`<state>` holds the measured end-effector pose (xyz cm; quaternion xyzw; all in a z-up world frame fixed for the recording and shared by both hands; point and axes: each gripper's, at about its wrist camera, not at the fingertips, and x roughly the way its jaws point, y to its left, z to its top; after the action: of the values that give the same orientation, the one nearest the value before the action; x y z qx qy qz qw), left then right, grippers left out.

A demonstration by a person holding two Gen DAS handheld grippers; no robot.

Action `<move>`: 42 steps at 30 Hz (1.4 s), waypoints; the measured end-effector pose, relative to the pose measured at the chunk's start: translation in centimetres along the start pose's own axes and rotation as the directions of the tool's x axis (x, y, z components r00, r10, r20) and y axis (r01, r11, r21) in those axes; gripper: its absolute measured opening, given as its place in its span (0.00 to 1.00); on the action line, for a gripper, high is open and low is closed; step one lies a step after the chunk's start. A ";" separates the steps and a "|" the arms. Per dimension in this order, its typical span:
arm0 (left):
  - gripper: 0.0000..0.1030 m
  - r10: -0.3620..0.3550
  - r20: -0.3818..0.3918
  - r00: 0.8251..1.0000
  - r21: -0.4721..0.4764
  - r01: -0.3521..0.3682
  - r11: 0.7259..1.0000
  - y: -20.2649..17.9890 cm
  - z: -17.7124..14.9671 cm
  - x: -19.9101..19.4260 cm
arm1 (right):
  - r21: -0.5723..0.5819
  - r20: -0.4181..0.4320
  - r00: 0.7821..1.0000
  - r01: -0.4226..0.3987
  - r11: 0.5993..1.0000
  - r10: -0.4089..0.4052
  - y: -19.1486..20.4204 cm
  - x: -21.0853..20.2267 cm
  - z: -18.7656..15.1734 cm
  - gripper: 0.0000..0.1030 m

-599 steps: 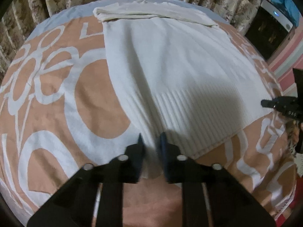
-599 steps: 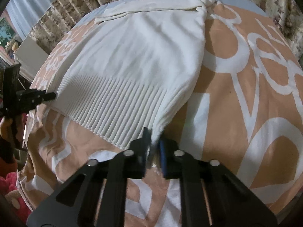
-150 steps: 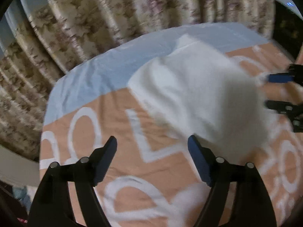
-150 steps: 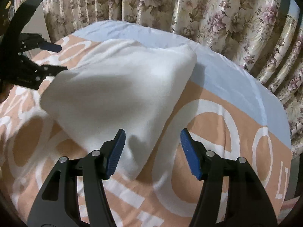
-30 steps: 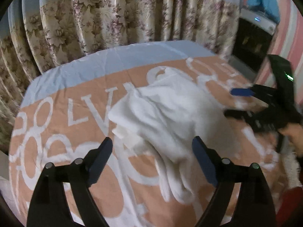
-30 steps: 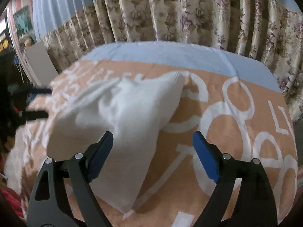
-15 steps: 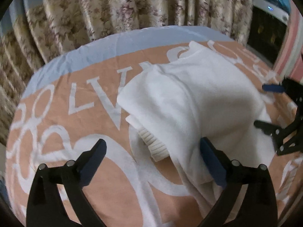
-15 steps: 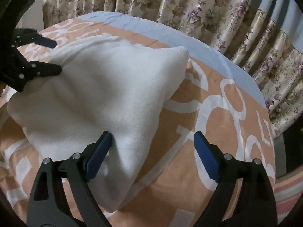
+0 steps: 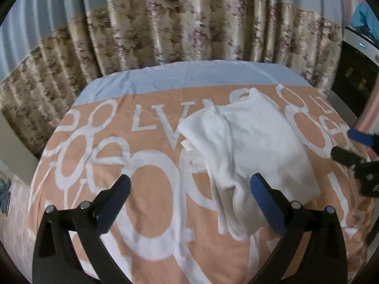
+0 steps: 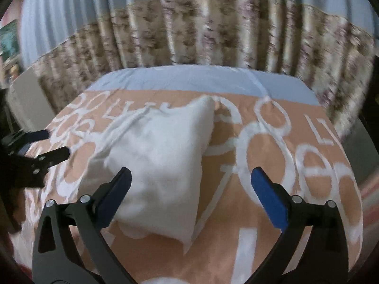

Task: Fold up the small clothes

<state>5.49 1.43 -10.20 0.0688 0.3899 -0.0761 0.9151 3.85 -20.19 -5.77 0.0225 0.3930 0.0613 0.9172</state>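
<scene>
A white knit sweater (image 9: 251,146) lies folded into a thick bundle on the orange and white bedspread (image 9: 151,189); it also shows in the right wrist view (image 10: 163,163). My left gripper (image 9: 189,184) is open and empty, held above the bed just left of the bundle's near end. My right gripper (image 10: 189,179) is open and empty, held above the bundle's near right corner. Each gripper shows at the edge of the other's view: the right one (image 9: 343,145), the left one (image 10: 54,144).
Floral curtains (image 9: 189,35) hang behind the bed. A pale blue sheet (image 9: 189,78) covers the far end. A dark appliance (image 9: 355,71) stands at the right of the bed.
Both grippers have drawn back and risen from the bundle, staying open. The sweater lies where it was let go, looking smaller in both views.
</scene>
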 end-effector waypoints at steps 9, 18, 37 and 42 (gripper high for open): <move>0.98 0.056 -0.023 0.998 -0.003 -0.056 0.998 -2.0 -2.7 -3.1 | 0.075 0.011 0.983 0.181 0.981 -0.182 3.1 -2.1 -4.0 0.97; 0.98 0.090 0.073 0.993 -0.016 -0.089 0.996 -2.6 -3.7 -7.7 | 0.120 0.042 0.958 0.277 0.953 -0.283 3.4 -6.6 -5.5 0.97; 0.98 0.171 0.175 0.970 -0.099 -0.155 0.983 -1.3 -3.6 -11.9 | 0.145 0.128 0.950 0.266 0.953 -0.285 3.4 -10.2 -4.6 0.97; 0.98 0.174 0.176 0.969 -0.101 -0.158 0.982 -1.7 -3.6 -12.0 | 0.142 0.134 0.948 0.271 0.952 -0.290 3.7 -10.3 -4.6 0.97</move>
<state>-5.57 1.48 -4.13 0.0545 0.2993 0.0116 0.9525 -6.89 -17.93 -1.25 0.0270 0.3235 -0.0958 0.9410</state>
